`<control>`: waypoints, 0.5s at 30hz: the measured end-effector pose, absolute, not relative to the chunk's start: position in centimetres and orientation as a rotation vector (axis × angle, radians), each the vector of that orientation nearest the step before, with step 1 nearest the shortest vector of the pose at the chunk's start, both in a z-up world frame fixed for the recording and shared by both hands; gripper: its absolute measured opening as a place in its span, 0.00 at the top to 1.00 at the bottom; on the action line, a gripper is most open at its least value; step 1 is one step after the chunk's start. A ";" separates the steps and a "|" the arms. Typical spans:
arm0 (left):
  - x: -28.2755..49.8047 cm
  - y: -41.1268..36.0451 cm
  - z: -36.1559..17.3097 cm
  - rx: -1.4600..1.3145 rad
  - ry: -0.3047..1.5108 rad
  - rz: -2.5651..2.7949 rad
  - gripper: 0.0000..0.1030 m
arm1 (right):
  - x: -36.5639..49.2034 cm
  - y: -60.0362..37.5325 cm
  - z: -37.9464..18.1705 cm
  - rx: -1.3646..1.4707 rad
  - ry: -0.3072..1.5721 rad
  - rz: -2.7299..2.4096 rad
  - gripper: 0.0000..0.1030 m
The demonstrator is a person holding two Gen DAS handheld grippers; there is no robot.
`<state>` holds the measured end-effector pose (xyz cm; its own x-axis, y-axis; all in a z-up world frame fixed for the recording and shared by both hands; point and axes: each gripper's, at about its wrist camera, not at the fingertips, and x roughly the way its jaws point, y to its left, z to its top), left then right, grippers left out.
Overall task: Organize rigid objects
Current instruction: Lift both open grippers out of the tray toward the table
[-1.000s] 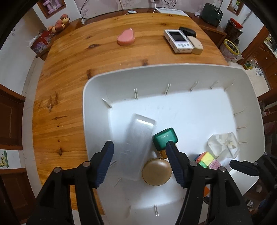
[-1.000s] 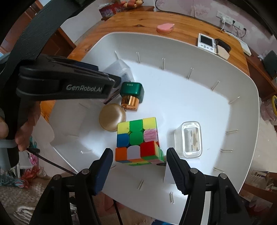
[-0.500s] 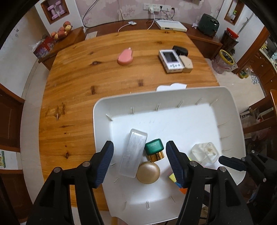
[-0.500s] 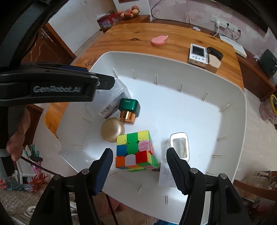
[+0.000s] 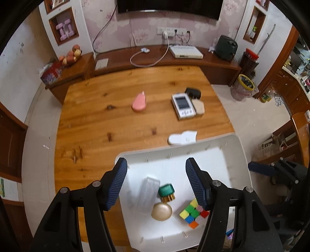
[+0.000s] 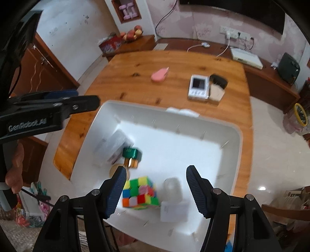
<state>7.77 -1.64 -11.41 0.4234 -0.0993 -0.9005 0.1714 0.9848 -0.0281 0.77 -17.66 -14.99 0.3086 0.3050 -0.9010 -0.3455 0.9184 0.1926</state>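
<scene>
Home living rm: wood table (image 5: 120, 108), wall TV (image 5: 170, 5), fruit bowl (image 5: 70, 55).

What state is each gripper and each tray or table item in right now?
left gripper: open, empty.
right gripper: open, empty.
white tray: on the table, holding items.
puzzle cube: in tray, scrambled.
green-capped bottle: lying in tray.
pink object: on the table, outside tray.

A white tray (image 5: 230, 155) is seen on a honey-brown, knot-marked wooden table (image 5: 96, 120). Inside the tray, a multicoloured cube (image 5: 192, 215), a gold disc (image 5: 161, 211) and a green-capped, gold-bodied bottle (image 5: 166, 192) are shown. Beyond the tray, a pink piece (image 5: 139, 101) is seen.
</scene>
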 end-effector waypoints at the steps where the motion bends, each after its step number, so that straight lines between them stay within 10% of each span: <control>1: 8.1 -1.7 -10.9 0.079 1.109 -0.168 0.35 | 1.3 -17.9 -14.3 -0.047 1.165 0.418 0.37; 15: 15.6 -0.5 -5.1 0.132 1.002 -0.179 0.35 | 9.4 -19.9 -5.0 -0.077 0.981 0.287 0.31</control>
